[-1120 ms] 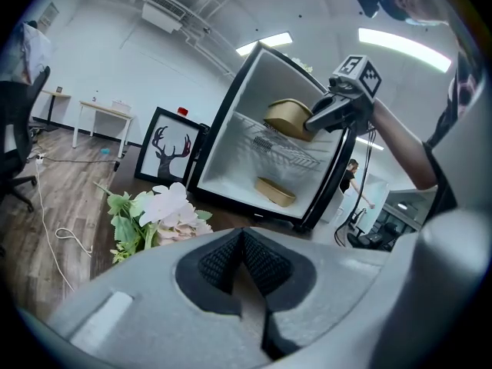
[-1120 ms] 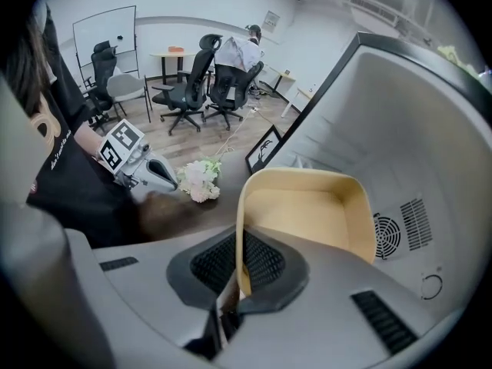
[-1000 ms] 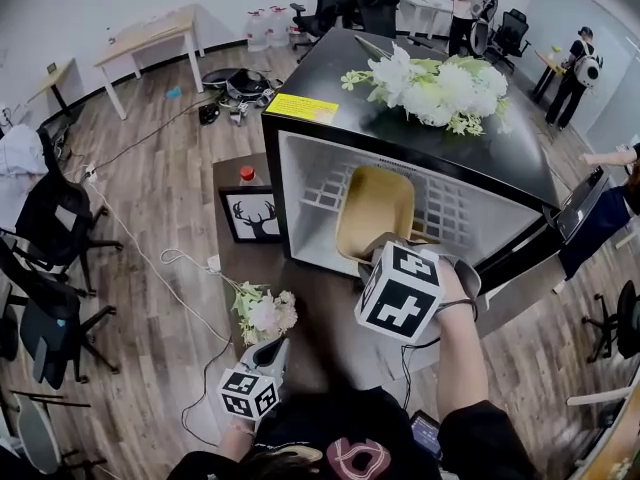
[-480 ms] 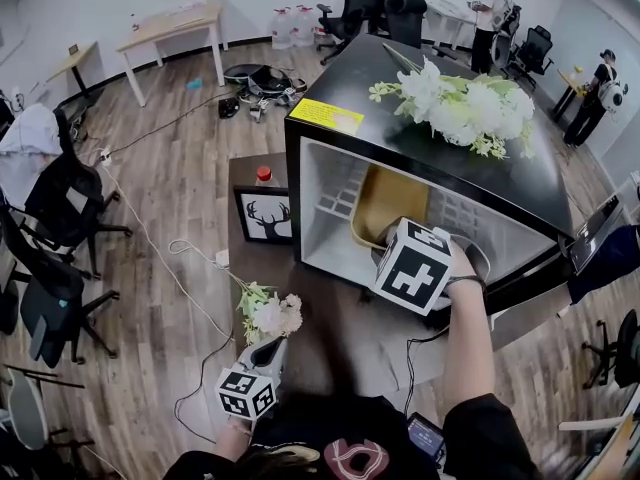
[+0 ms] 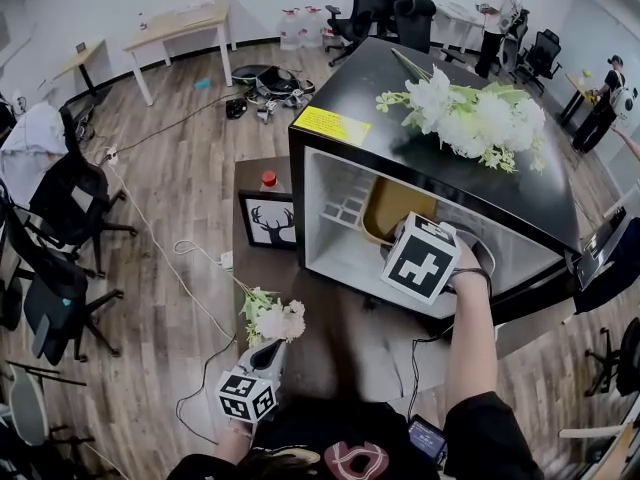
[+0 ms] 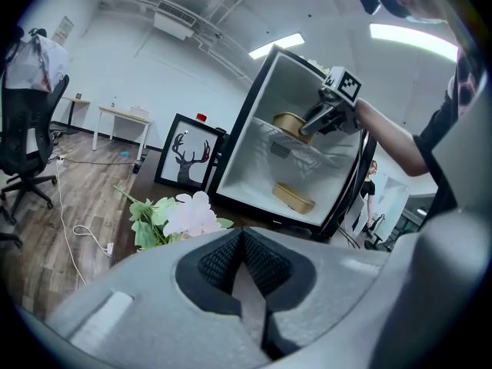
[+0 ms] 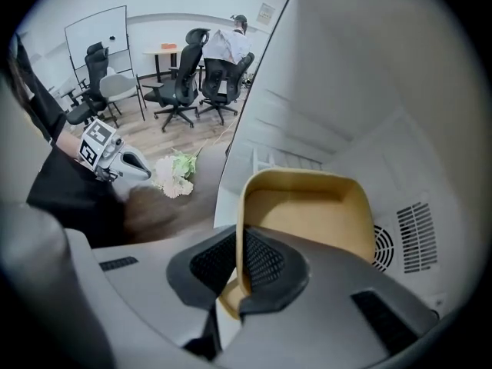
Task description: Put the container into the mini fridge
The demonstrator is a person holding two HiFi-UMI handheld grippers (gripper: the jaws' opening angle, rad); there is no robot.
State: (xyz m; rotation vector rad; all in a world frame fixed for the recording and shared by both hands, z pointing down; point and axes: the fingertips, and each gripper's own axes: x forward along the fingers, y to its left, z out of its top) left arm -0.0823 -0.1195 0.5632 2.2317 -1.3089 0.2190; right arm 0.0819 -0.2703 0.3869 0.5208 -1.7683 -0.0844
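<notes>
A tan shallow container (image 5: 392,206) is held tilted inside the open mini fridge (image 5: 338,208), at the level of its wire shelf (image 7: 283,160). My right gripper (image 5: 408,238) is shut on the container's near rim, one pad inside and one outside; in the right gripper view the container (image 7: 307,214) fills the middle, with the gripper (image 7: 238,267) clamped on its left edge. My left gripper (image 5: 268,353) hangs low by the table's front edge. Its jaws (image 6: 242,264) are shut with nothing between them. A second tan container (image 6: 294,197) lies on the fridge floor.
White flowers (image 5: 470,118) lie on the fridge's black top. A flower bunch (image 5: 272,318), a framed deer picture (image 5: 268,218) and a red-capped bottle (image 5: 268,180) are on the low table left of the fridge. The fridge door (image 5: 600,253) stands open at right. Office chairs (image 5: 60,218) stand at left.
My right gripper has carried the container deeper into the fridge. The left gripper has stayed where it was.
</notes>
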